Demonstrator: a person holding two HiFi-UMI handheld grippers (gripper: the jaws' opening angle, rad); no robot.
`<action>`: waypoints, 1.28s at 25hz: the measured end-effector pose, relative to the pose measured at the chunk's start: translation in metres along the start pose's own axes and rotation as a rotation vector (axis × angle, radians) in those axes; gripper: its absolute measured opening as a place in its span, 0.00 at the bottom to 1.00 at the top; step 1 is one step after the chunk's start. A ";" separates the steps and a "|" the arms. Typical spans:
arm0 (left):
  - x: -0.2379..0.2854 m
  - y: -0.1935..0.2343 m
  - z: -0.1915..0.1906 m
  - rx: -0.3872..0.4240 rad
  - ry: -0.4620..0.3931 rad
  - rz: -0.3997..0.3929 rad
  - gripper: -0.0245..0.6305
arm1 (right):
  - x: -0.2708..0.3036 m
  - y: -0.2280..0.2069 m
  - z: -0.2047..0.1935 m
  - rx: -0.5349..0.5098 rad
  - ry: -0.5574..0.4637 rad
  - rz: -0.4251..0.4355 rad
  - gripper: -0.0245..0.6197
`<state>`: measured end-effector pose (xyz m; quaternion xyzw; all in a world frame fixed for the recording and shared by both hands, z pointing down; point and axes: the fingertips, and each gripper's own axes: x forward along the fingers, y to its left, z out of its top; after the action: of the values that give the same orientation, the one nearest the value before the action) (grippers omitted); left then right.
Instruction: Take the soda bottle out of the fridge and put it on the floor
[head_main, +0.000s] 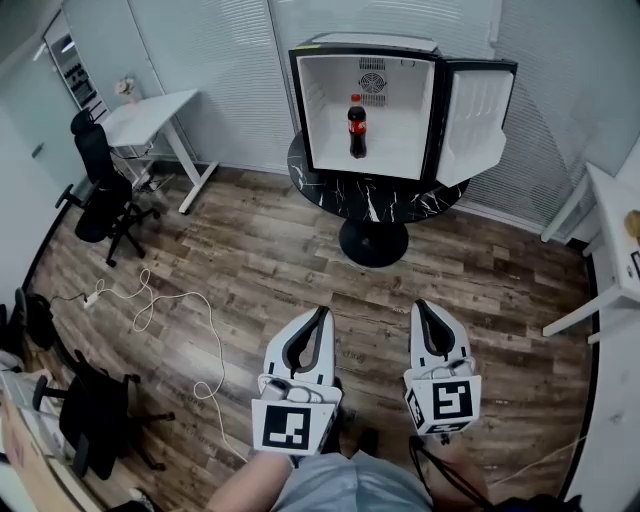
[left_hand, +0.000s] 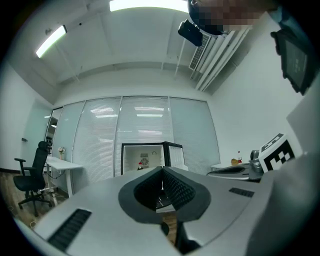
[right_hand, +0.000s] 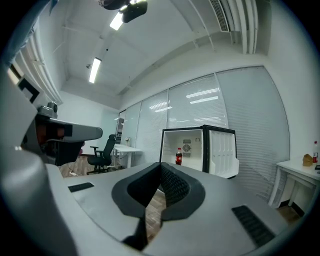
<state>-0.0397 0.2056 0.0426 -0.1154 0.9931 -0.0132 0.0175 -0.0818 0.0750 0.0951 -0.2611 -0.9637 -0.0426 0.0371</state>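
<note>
Facing the open fridge (head_main: 400, 100) from well back, we hold the left hand-held gripper (head_main: 321, 311) and the right hand-held gripper (head_main: 422, 304) closed on nothing. The soda bottle (head_main: 355, 126) stands upright inside the fridge on the far surface (head_main: 330, 192). By our reading, approach, grasp and floor (head_main: 270, 260) placement remain.

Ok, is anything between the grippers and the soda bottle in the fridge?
Nothing visible is in the way. The fridge door is open and the soda bottle stands alone inside the fridge. Only wooden floor lies between the round table and the left gripper and right gripper.
</note>
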 end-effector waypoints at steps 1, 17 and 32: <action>0.010 0.009 -0.001 -0.007 -0.004 -0.001 0.06 | 0.014 -0.001 0.000 0.003 0.003 0.001 0.06; 0.138 0.127 0.012 0.040 -0.049 -0.022 0.06 | 0.185 -0.014 0.046 -0.014 -0.056 -0.042 0.06; 0.234 0.136 -0.024 0.027 0.015 -0.100 0.06 | 0.251 -0.061 0.032 -0.003 -0.041 -0.098 0.06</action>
<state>-0.2991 0.2853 0.0550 -0.1645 0.9859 -0.0284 0.0110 -0.3304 0.1509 0.0830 -0.2147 -0.9757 -0.0404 0.0149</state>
